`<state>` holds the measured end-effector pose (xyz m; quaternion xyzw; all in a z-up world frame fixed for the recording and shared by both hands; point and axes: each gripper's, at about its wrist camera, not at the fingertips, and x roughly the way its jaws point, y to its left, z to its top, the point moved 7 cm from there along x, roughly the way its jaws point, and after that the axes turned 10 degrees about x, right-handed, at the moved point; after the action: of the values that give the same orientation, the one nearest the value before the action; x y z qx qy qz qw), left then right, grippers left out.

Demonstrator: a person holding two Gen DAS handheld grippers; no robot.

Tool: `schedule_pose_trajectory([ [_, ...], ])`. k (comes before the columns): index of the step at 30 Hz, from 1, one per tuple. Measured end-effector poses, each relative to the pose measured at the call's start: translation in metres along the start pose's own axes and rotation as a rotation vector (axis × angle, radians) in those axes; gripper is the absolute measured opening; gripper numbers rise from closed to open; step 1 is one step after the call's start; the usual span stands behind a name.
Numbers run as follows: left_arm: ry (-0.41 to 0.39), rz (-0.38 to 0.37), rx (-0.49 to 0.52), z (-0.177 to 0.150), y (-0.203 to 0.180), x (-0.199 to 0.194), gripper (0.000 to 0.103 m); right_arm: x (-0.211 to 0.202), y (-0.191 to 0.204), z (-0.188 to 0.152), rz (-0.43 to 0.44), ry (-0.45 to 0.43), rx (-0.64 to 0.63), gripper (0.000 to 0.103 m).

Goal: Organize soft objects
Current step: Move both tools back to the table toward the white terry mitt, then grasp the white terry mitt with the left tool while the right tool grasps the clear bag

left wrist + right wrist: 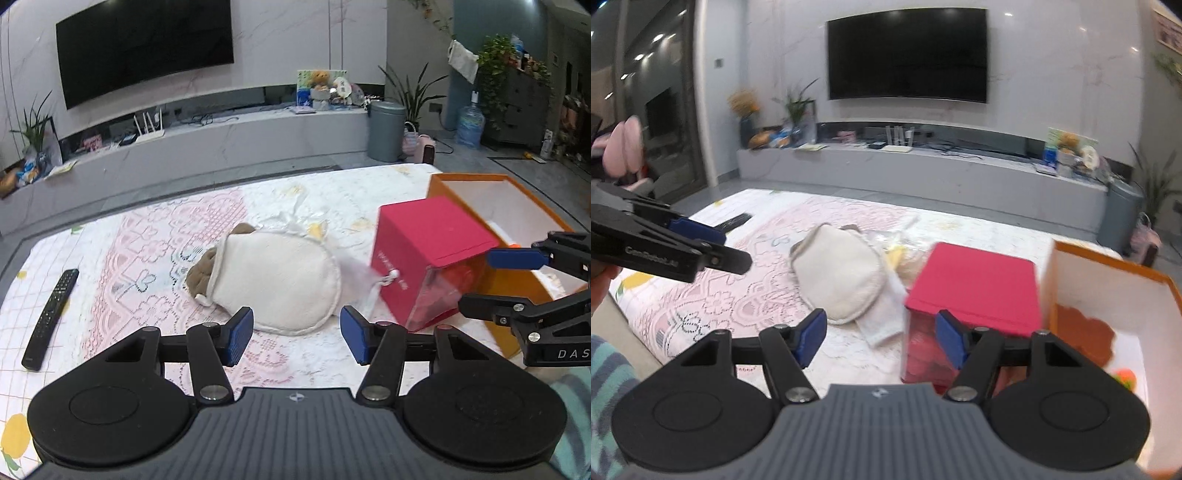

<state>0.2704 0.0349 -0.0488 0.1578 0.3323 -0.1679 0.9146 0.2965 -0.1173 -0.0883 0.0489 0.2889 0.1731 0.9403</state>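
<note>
Bare cloth point(122, 280) left of the pouch point(280, 280); red box point(428, 254) blocks right.

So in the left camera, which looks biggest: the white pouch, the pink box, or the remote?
1. pink box and white pouch: look about alike, too close to rank.
2. remote: clearly smallest.
</note>
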Motion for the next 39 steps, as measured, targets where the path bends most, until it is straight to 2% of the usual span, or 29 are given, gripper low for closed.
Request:
schedule_pose_trajectory([
  [7, 0.041, 0.004, 0.065, -0.003, 0.023, 0.036, 0.071, 0.052, 0.025, 0.019, 0.049, 0.065, -0.146, 0.061],
  [12, 0.083, -0.024, 0.080, 0.001, 0.043, 0.071, 0.076, 0.097, 0.029, 0.040, 0.057, 0.154, -0.252, 0.061],
  [15, 0.108, -0.029, 0.061, 0.004, 0.051, 0.087, 0.076, 0.124, 0.028, 0.047, 0.056, 0.197, -0.305, 0.054],
  [23, 0.133, -0.033, 0.102, 0.012, 0.064, 0.131, 0.081, 0.184, 0.030, 0.053, 0.048, 0.342, -0.338, 0.053],
  [27, 0.136, -0.094, 0.101, 0.016, 0.070, 0.151, 0.082, 0.197, 0.027, 0.053, 0.028, 0.401, -0.342, 0.052],
  [30, 0.135, -0.116, 0.073, 0.017, 0.070, 0.159, 0.081, 0.206, 0.026, 0.050, 0.038, 0.447, -0.320, 0.039],
  [33, 0.114, -0.128, 0.052, 0.020, 0.066, 0.158, 0.074, 0.211, 0.027, 0.047, 0.058, 0.463, -0.300, 0.033],
  [35, 0.118, -0.135, 0.066, 0.019, 0.060, 0.157, 0.056, 0.213, 0.028, 0.046, 0.074, 0.472, -0.282, 0.026],
  [37, 0.151, -0.106, 0.089, 0.016, 0.054, 0.159, 0.030, 0.216, 0.031, 0.043, 0.096, 0.489, -0.261, 0.021],
  [39, 0.165, -0.082, 0.102, 0.014, 0.051, 0.160, 0.018, 0.217, 0.034, 0.040, 0.095, 0.487, -0.265, 0.021],
])
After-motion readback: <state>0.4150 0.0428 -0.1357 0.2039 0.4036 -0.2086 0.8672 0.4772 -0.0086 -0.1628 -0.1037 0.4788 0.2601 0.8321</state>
